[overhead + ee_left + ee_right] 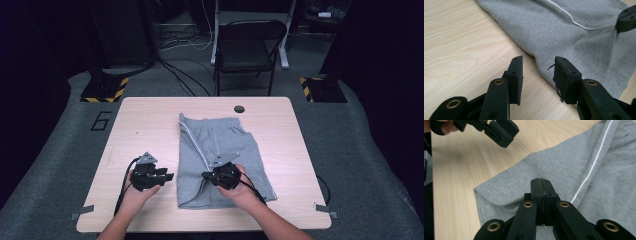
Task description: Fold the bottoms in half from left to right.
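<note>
From where I am watching, the left hand-held gripper (165, 176) is hovering over bare wood near the table's (150, 115) front left part, its jaws standing apart with nothing between them. In the left gripper view those jaws are pointing at the near left edge of the grey shorts (564, 32), just short of the cloth. The shorts (220, 155) are lying flat along the middle of the table, waistband toward the far edge and hems toward the front edge, with a thin white stripe (196, 145) running down the fabric. The right hand-held gripper (207, 175) is sitting on the front part of the shorts, and in its own view (541, 182) the jaws are pressed together; I cannot tell whether any cloth is pinched between them. A dark round hole (239, 109) is showing near the table's far edge. Beyond that edge a black folding chair (247, 47) is standing on the grey floor among loose cables (180, 75), well apart from the table's things.
</note>
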A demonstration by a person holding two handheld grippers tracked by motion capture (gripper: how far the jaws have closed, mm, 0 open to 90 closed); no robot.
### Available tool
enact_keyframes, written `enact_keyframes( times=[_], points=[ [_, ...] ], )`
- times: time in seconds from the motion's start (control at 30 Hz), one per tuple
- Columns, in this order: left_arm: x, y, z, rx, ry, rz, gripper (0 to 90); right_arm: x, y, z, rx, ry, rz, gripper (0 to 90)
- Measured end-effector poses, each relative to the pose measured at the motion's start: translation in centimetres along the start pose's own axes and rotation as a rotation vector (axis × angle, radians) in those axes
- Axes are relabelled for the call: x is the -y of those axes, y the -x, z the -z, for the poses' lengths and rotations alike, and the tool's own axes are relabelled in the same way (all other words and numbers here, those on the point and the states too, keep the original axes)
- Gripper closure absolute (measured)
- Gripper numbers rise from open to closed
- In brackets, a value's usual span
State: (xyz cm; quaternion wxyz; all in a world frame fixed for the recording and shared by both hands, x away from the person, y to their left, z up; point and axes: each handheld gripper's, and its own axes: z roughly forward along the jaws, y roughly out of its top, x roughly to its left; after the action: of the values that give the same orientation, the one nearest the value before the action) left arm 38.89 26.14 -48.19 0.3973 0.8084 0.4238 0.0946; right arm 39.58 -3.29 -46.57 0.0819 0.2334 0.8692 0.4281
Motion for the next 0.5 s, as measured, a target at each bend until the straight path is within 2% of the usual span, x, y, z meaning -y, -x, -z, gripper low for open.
enact_keyframes(
  times=[0.07, 0.1, 0.17, 0.23, 0.27, 0.3, 0.33, 0.4, 0.43, 0.47, 0.5],
  points=[
    [0.0, 0.0, 0.0, 0.010, -0.012, 0.000, 59.1, 0.0, 0.4, 1.6, -0.005, 0.029, -0.009, 90.0],
    [0.0, 0.0, 0.0, 0.010, -0.012, 0.000, 59.1, 0.0, 0.4, 1.6, -0.005, 0.029, -0.009, 90.0],
    [0.0, 0.1, 0.0, 0.011, -0.008, 0.006, 59.1, 0.1, 0.8, 2.9, -0.003, 0.056, -0.015, 90.0],
    [-0.1, 0.1, 0.0, 0.012, -0.006, 0.002, 59.1, 0.5, 1.1, 5.1, 0.002, 0.090, -0.017, 90.0],
    [-0.1, 0.1, 0.0, 0.012, -0.006, 0.002, 59.1, 0.5, 1.1, 5.1, 0.002, 0.090, -0.017, 90.0],
    [-0.1, 0.2, -0.1, 0.011, -0.005, 0.007, 59.1, 0.8, 1.1, 6.5, 0.012, 0.111, -0.021, 90.0],
    [-0.1, 0.2, -0.1, 0.011, -0.005, 0.007, 59.1, 0.8, 1.1, 6.5, 0.012, 0.111, -0.021, 90.0],
    [-0.1, 0.2, -0.3, 0.013, -0.001, 0.009, 59.1, 1.3, 1.0, 7.8, 0.019, 0.119, -0.016, 90.0],
    [-0.1, 0.3, -0.4, 0.018, -0.012, 0.006, 59.1, 2.0, 1.0, 8.1, 0.019, 0.103, -0.030, 90.0],
    [0.0, 0.3, -0.6, 0.015, -0.004, 0.009, 59.1, 2.0, 1.0, 8.1, 0.019, 0.103, -0.030, 90.0],
    [-0.1, 0.4, -0.7, 0.019, -0.018, 0.001, 59.1, 2.1, 1.0, 8.1, 0.031, 0.095, -0.032, 90.0]
  ],
)
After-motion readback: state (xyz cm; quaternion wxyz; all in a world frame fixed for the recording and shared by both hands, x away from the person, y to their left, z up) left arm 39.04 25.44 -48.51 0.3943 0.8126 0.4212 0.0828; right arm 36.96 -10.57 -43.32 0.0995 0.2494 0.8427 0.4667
